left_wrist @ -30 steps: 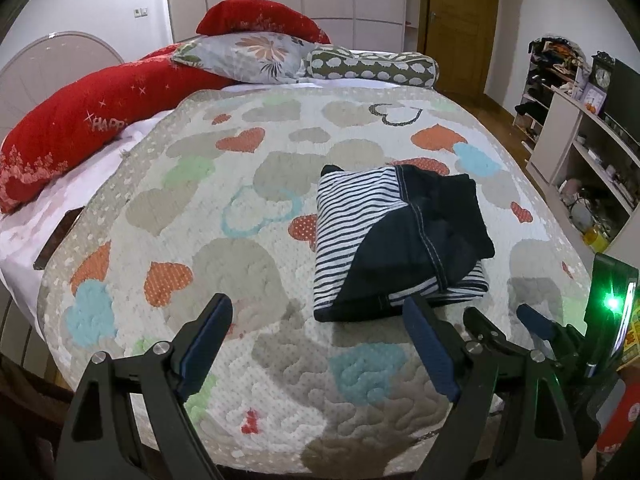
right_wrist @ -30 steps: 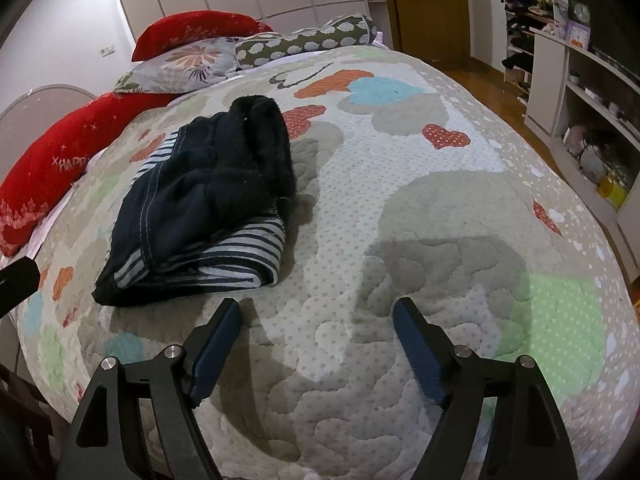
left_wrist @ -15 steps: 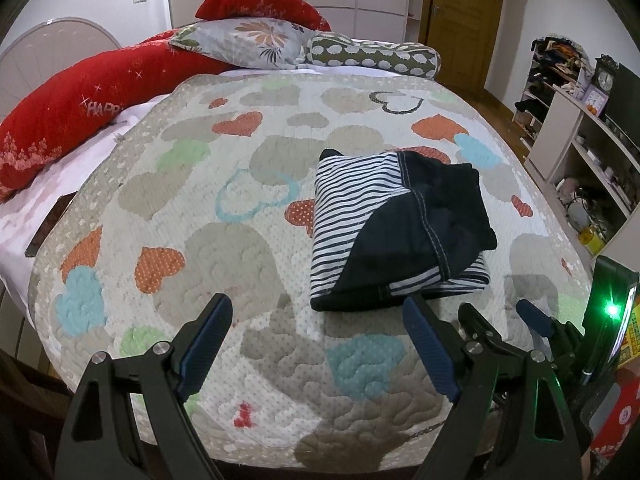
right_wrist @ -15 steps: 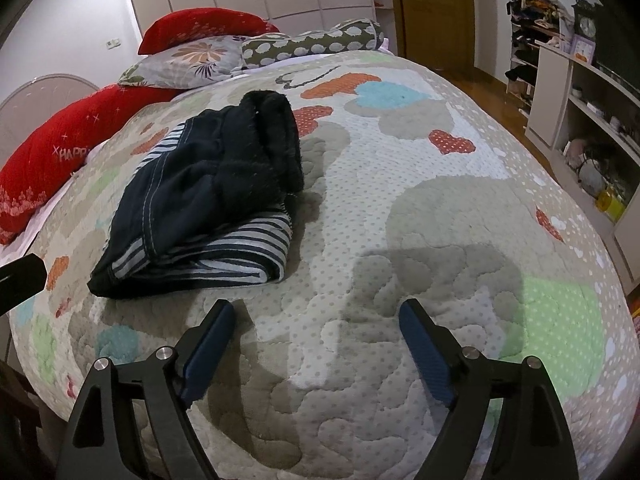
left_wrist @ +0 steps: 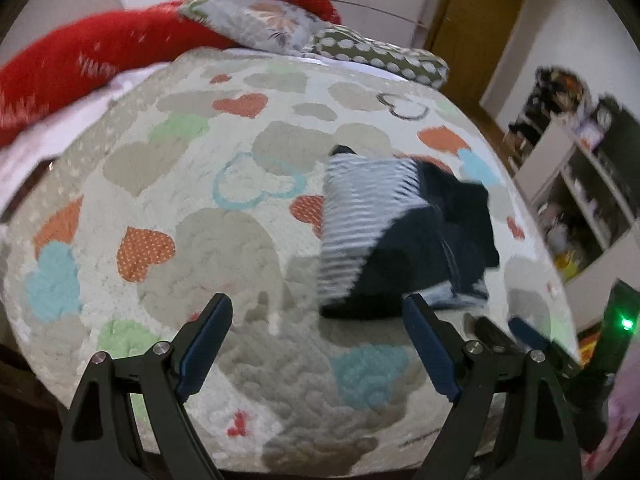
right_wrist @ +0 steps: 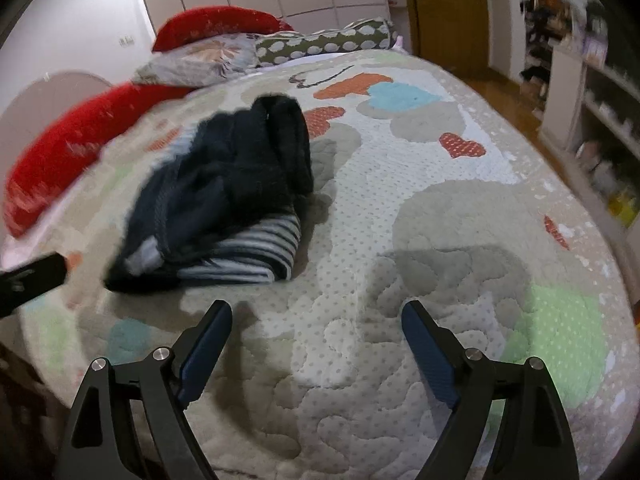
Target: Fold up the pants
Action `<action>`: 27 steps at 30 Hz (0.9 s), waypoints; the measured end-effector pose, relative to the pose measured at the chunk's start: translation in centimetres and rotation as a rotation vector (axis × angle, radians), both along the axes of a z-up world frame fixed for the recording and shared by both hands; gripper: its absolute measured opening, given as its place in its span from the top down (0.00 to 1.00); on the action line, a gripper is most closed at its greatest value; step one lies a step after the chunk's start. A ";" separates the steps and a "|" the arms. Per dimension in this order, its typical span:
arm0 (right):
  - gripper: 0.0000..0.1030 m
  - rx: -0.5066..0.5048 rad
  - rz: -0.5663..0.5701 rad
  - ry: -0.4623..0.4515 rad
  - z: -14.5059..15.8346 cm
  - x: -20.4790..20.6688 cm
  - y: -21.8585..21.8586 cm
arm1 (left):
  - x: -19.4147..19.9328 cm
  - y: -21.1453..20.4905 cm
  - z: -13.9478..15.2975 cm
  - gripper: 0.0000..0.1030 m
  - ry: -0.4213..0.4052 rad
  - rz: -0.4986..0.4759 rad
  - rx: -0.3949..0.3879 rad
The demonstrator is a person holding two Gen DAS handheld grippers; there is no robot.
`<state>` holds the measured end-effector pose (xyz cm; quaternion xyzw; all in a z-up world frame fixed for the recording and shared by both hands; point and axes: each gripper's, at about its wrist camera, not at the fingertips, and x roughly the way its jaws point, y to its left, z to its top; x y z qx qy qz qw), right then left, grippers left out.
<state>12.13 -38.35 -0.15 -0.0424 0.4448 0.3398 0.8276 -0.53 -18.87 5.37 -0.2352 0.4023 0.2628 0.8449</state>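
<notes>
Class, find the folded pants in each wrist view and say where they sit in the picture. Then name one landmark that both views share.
Left wrist view: the folded pants lie right of centre on the quilt, just beyond the right fingertip of the open left gripper.
Right wrist view: the folded pants lie left of centre, beyond the open right gripper.
Shared landmark: the green polka-dot pillow at the head of the bed.

A quilted bedspread [left_wrist: 224, 248] patterned with hearts covers the bed. At the upper left lie red pillows [left_wrist: 100, 52], a floral pillow [left_wrist: 256, 24] and a dotted bolster [left_wrist: 376, 56]. White shelves [right_wrist: 600, 112] stand at right, beside a wooden door [right_wrist: 444, 12].
</notes>
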 end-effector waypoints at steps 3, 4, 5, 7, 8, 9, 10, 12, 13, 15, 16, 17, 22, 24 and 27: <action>0.13 0.142 -0.006 0.126 0.6 2.0 -1.4 | 0.4 2.7 -1.0 0.16 -0.012 0.021 -0.103; 0.13 0.185 -0.001 0.168 0.8 2.8 -1.5 | 0.8 3.6 -1.4 0.16 -0.018 0.021 -0.151; 0.13 0.207 0.005 0.191 0.9 3.4 -1.3 | 1.3 4.5 -2.0 0.16 -0.026 0.016 -0.195; 0.13 0.253 0.022 0.242 1.1 4.8 -0.6 | 2.6 5.4 -2.7 0.16 -0.025 -0.002 -0.244; 0.13 0.271 0.031 0.265 1.1 5.4 -0.2 | 3.4 5.8 -3.1 0.16 -0.020 -0.012 -0.260; 0.13 0.287 0.040 0.289 1.1 6.1 0.3 | 4.3 6.2 -3.5 0.16 -0.017 -0.024 -0.278; 0.13 0.300 0.046 0.311 0.9 6.8 1.0 | 5.0 6.4 -3.7 0.16 -0.017 -0.034 -0.290; 0.15 0.312 0.055 0.345 0.7 7.9 2.2 | 6.0 6.6 -3.9 0.16 -0.021 -0.049 -0.307; 0.16 0.313 0.060 0.358 0.5 8.4 2.8 | 6.6 6.6 -3.9 0.16 -0.031 -0.061 -0.315; 0.18 0.320 0.064 0.388 -0.1 9.1 3.8 | 7.7 6.6 -3.9 0.16 -0.040 -0.081 -0.315; 0.18 0.330 0.066 0.412 -0.5 9.5 4.3 | 8.4 6.5 -4.1 0.16 -0.038 -0.092 -0.308; 0.20 0.336 0.070 0.432 -0.9 9.9 4.7 | 8.9 6.6 -4.3 0.16 -0.034 -0.096 -0.303; 0.20 0.322 0.102 0.418 -1.5 10.5 6.9 | 10.2 7.6 -5.5 0.11 -0.048 -0.083 -0.360; 0.20 0.319 0.109 0.417 -1.7 10.7 7.5 | 10.6 7.6 -5.8 0.04 -0.054 -0.104 -0.368; 0.34 0.319 0.101 0.415 -1.9 10.9 7.8 | 11.5 6.2 -5.7 0.05 -0.017 -0.158 -0.304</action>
